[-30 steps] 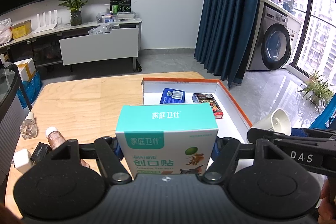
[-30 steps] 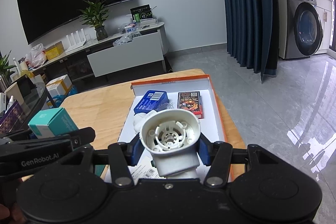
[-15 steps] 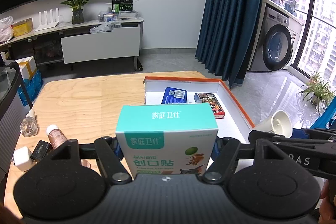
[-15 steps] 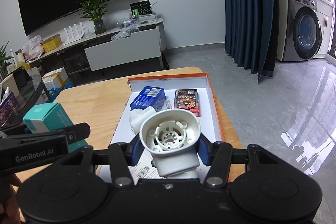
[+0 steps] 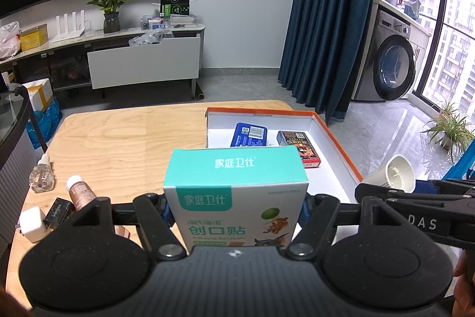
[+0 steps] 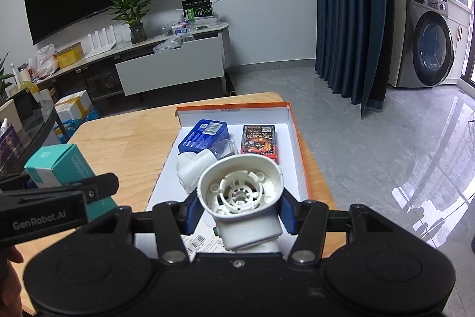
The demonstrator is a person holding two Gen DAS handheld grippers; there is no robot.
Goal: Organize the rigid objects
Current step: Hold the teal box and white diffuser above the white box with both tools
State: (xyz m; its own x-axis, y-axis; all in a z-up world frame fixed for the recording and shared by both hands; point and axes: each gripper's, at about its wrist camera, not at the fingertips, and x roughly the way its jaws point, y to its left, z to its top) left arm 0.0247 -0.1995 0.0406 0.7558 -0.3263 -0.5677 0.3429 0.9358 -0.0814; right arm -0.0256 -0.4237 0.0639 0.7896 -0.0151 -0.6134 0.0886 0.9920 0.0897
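Observation:
A teal-and-white box of adhesive bandages (image 5: 236,192) stands upright between the blue pads of my left gripper (image 5: 234,210), which is shut on it above the wooden table (image 5: 118,144). My right gripper (image 6: 239,207) is shut on a white plastic nozzle-shaped part (image 6: 240,192) with its round mouth facing forward, over the near end of a white tray with an orange rim (image 6: 297,138). In the tray lie a blue box (image 6: 204,135), a red-and-black card pack (image 6: 259,141) and another white plastic piece (image 6: 193,168). The left gripper and its box (image 6: 59,165) show at the left of the right wrist view.
On the table's left side lie a clear bottle (image 5: 41,177), a brown bottle with a white cap (image 5: 81,193), a small black box (image 5: 58,210) and a white cube (image 5: 31,223). A dark glass-topped stand (image 5: 12,121) borders the table's left edge. Grey floor lies beyond the tray.

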